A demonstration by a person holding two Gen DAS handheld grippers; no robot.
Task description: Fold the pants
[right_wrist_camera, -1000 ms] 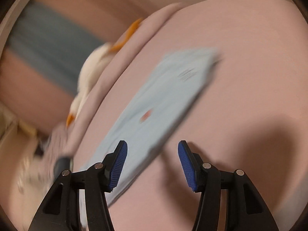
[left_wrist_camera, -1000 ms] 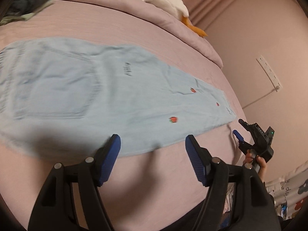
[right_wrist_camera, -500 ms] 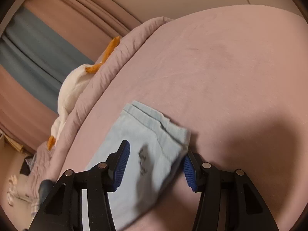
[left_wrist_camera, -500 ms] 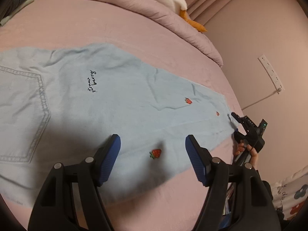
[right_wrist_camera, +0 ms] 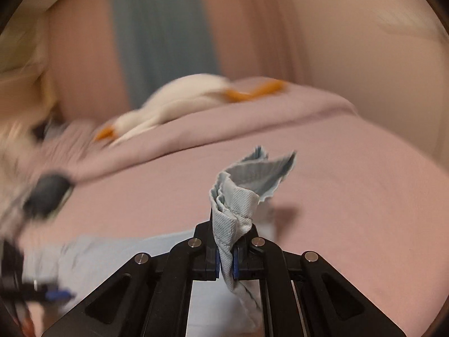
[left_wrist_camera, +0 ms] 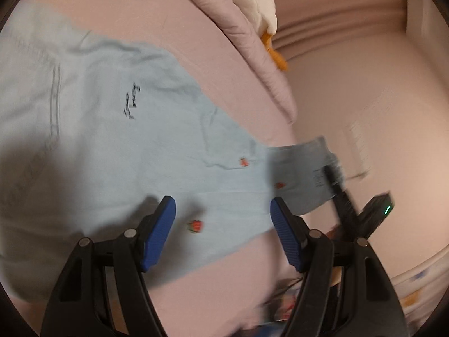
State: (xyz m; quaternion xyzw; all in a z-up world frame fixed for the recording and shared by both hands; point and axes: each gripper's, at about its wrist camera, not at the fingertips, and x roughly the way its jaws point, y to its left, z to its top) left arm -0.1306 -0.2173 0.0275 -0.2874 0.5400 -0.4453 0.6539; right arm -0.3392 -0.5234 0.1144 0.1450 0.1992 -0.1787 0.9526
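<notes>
The right claw (right_wrist_camera: 226,264) is clamping the bunched hem of the pants (left_wrist_camera: 118,129), its jaws having just been closing on the cloth. The left claw (left_wrist_camera: 223,233) is hovering apart over the lower leg, gripping nothing. Carrying the hem smoothly toward the waistband would keep edges aligned. The pale blue pants, dotted with small strawberries, are lying flat on the pink bed (left_wrist_camera: 157,14).

**Pale denim pants, hem end lifted**

The light blue pants (left_wrist_camera: 134,146) lie mostly flat across the pink bed (left_wrist_camera: 146,19), showing small red strawberry motifs, dark script lettering and a stitched pocket seam. At the leg's far end, the hem (right_wrist_camera: 238,196) is bunched, raised off the bed and folded back over the leg.
</notes>
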